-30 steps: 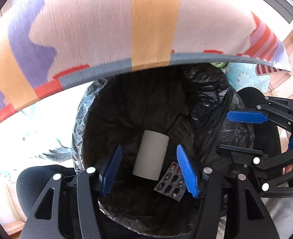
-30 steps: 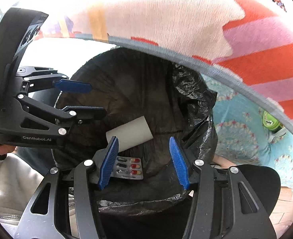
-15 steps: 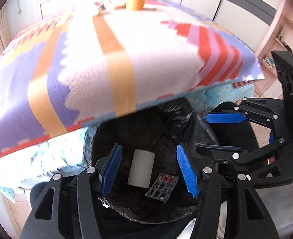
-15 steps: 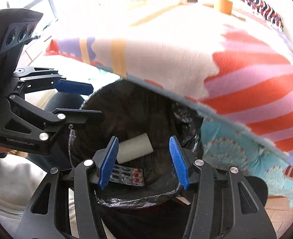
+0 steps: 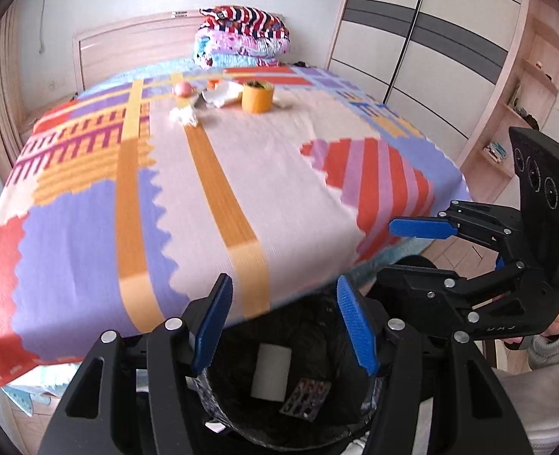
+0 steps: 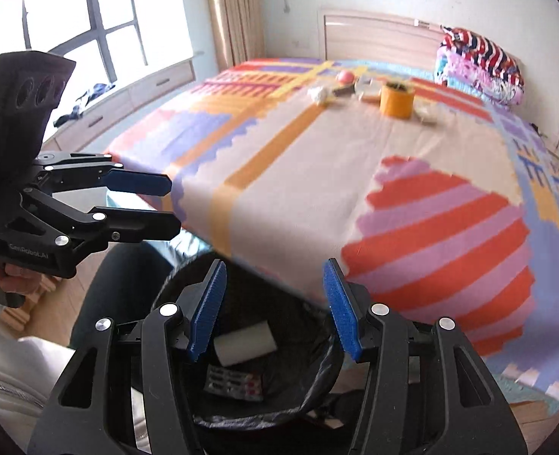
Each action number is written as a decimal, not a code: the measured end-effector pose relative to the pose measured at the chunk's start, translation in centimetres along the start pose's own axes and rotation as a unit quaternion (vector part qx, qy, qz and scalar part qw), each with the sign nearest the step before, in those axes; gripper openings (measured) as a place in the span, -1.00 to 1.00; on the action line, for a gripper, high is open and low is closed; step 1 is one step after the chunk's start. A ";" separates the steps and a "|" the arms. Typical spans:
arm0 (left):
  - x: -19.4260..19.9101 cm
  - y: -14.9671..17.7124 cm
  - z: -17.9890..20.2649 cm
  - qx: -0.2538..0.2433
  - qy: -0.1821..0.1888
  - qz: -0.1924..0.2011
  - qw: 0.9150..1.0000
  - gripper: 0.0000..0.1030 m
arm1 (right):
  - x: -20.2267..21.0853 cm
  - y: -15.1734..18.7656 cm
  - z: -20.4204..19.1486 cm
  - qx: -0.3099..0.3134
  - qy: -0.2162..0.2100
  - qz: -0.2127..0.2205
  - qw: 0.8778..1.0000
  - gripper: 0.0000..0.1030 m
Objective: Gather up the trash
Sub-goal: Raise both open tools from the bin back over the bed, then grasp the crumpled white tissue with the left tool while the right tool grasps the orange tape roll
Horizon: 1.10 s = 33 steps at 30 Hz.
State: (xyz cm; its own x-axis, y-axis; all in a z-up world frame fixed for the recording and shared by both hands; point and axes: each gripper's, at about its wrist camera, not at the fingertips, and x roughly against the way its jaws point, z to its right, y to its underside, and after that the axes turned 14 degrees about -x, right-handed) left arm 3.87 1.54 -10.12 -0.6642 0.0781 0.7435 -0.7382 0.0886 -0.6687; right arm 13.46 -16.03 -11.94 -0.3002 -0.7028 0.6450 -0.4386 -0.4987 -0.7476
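A black-lined trash bin point(image 5: 359, 409) point(image 6: 317, 375) stands at the foot of the bed, holding a white cardboard roll point(image 5: 271, 371) point(image 6: 243, 343) and a pill blister pack point(image 5: 305, 399) point(image 6: 235, 382). My left gripper point(image 5: 285, 326) is open and empty above the bin. My right gripper point(image 6: 273, 309) is open and empty above it too, and shows in the left wrist view point(image 5: 412, 250). Far up the bed lie an orange tape roll point(image 5: 257, 96) point(image 6: 397, 99), a pink ball point(image 5: 183, 89) point(image 6: 345, 75), crumpled white paper point(image 5: 183, 115) point(image 6: 317, 94) and other scraps point(image 5: 220, 95).
The bed's patterned blanket point(image 5: 203, 189) point(image 6: 355, 174) hangs over the bin's far edge. Folded quilts point(image 5: 241, 43) point(image 6: 476, 64) sit by the headboard. A wardrobe point(image 5: 412, 38) and shelves point(image 5: 526, 87) stand right, and a window point(image 6: 74, 22) is to the left.
Both grippers have risen and tilted up from inside the bin's mouth, so the bed top and the items on it came into view. Both stayed open and empty.
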 end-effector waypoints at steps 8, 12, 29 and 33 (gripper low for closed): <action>-0.2 -3.5 -2.6 -0.007 -0.016 0.018 1.000 0.07 | -0.3 -4.4 1.3 -0.005 0.007 0.034 0.999 0.03; -0.8 -4.8 -4.0 -0.009 -0.023 0.018 1.000 0.07 | -0.6 -6.1 2.1 -0.007 0.014 0.044 0.999 0.03; -5.3 -10.3 -9.8 0.008 -0.047 0.021 0.999 0.07 | -4.7 -13.1 6.1 -0.025 0.032 0.067 0.997 0.03; -6.9 -11.4 -11.1 0.015 -0.050 0.017 0.998 0.07 | -6.2 -14.8 7.1 -0.030 0.036 0.067 0.997 0.03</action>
State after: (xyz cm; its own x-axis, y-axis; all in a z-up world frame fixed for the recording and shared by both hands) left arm 18.16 11.06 -7.60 -0.6965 -0.0196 0.7173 -0.7170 0.0586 -0.6947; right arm 27.84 -7.91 -5.97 -0.4194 -0.7213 0.5512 -0.4403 -0.3694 -0.8183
